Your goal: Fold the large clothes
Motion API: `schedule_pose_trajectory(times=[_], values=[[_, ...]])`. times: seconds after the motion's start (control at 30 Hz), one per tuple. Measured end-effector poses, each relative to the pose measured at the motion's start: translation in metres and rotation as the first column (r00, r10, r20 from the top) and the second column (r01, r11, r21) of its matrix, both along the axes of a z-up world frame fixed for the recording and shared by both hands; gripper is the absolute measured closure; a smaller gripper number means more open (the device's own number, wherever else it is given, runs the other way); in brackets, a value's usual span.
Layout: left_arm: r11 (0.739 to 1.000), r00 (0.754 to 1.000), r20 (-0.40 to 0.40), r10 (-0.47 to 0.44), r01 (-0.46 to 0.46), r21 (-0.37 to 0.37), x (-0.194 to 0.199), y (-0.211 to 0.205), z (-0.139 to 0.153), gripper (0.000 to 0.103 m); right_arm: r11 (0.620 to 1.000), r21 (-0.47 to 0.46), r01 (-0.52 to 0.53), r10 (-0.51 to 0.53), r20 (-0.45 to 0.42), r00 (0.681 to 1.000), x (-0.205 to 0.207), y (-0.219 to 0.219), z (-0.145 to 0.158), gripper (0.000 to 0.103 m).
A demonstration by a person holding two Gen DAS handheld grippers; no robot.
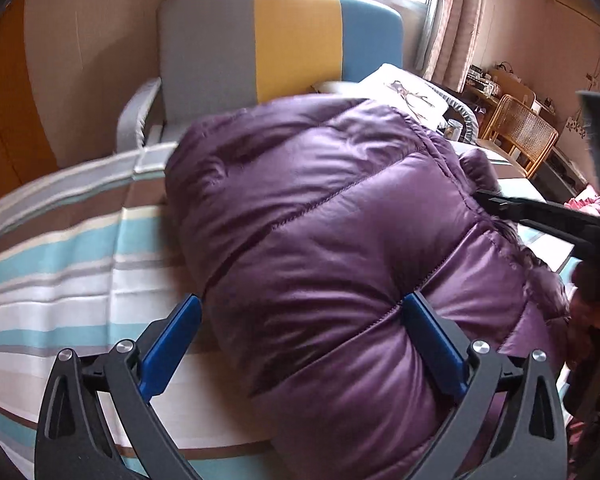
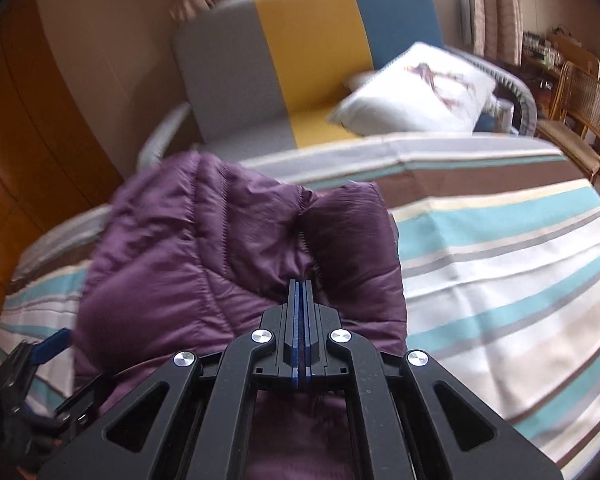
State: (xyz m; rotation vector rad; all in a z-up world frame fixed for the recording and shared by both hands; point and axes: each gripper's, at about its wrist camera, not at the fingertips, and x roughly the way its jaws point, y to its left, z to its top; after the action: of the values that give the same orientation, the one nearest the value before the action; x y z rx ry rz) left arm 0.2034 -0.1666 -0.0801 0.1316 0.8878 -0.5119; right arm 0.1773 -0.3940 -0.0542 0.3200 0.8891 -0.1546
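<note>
A puffy purple quilted jacket (image 1: 320, 220) lies bundled on the striped bed (image 1: 60, 280). My left gripper (image 1: 302, 299) is open wide at the jacket's near edge. Its right blue pad (image 1: 432, 340) rests against the padding, and its left pad (image 1: 172, 344) stands over the sheet beside the jacket. My right gripper (image 2: 302, 285) is shut, its tips at a seam fold of the jacket (image 2: 172, 264). No cloth shows between its pads. In the left wrist view the right gripper (image 1: 484, 198) reaches in from the right and touches the jacket's far edge.
A grey, yellow and blue sofa (image 2: 300, 60) stands behind the bed with a white cushion (image 2: 416, 88) on it. A wicker chair (image 2: 584, 112) and a cluttered desk are at the right. An orange wardrobe (image 2: 28, 128) is at the left. Striped sheet (image 2: 500, 280) lies bare right of the jacket.
</note>
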Motion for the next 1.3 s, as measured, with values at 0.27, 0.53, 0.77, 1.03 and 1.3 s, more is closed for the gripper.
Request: schedule_pose_trajectory(times=[0.27,0.53,0.77,1.03,1.3], values=[[0.985,0.991,-0.128,0.025,-0.046,-0.164,0.014,0.020,-0.010,0.002,0.998,0.070,-0.005,0.001,0.067,0.998,-0.021,-0.016,0.005,0.101],[0.976,0.984,-0.170,0.051,-0.086,-0.202,0.014,0.035,-0.012,0.002,1.000,0.019,-0.013,0.013,0.038,0.999,-0.058,-0.024,0.018,0.029],[0.987,0.992,-0.119,0.035,-0.053,-0.153,0.011,0.043,-0.003,0.003,0.979,0.202,0.000,0.005,-0.023,1.000,-0.062,-0.037,-0.007,0.038],[0.968,0.958,-0.285,-0.039,-0.035,-0.248,0.034,0.051,-0.021,0.004,0.897,0.441,0.018,0.010,-0.061,0.998,-0.048,-0.056,-0.045,0.038],[0.974,0.955,-0.284,-0.084,0.018,-0.224,0.040,0.038,-0.027,0.004,0.879,0.477,-0.009,0.047,-0.067,0.997,-0.031,-0.060,-0.058,0.038]])
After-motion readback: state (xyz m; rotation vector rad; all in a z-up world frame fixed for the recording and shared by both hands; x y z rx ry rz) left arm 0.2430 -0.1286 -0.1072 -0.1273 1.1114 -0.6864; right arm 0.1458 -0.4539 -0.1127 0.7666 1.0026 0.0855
